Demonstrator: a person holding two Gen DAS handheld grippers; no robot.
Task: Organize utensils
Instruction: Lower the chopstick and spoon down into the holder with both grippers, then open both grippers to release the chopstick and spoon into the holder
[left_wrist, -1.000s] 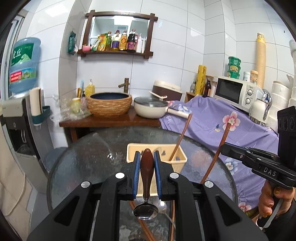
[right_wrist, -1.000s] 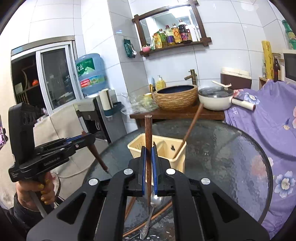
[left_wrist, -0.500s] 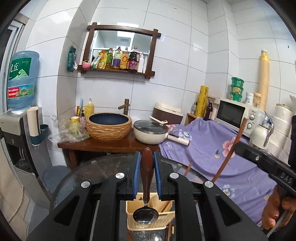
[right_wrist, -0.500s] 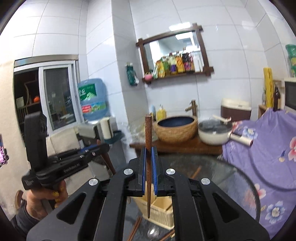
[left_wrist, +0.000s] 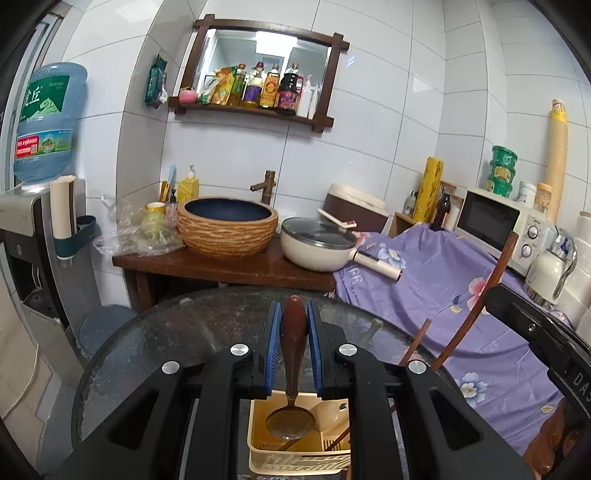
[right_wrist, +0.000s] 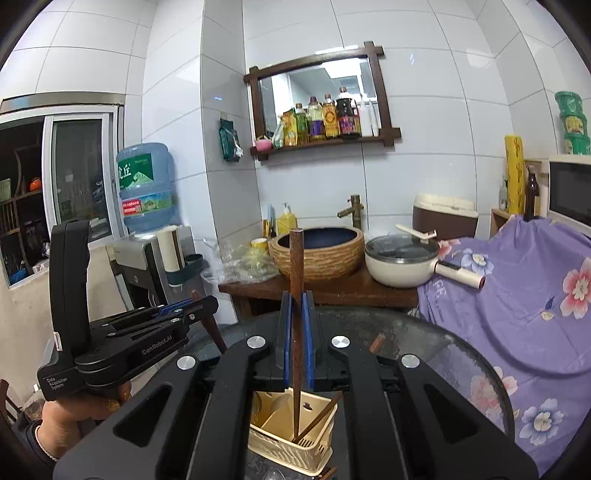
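Note:
My left gripper is shut on a spoon with a dark wooden handle; its metal bowl hangs over the cream utensil basket. My right gripper is shut on a brown chopstick, held upright with its tip inside the basket. Another chopstick leans in the basket. The right gripper and its chopstick show at the right of the left wrist view; the left gripper shows at the left of the right wrist view.
The basket stands on a round glass table. Behind it a wooden stand holds a woven basin and a cream pot. A purple flowered cloth is at the right, a water dispenser at the left.
Both grippers rose and now stand over the basket, each still holding its utensil. The chopstick tip has come down into the basket and the spoon bowl hangs over it.

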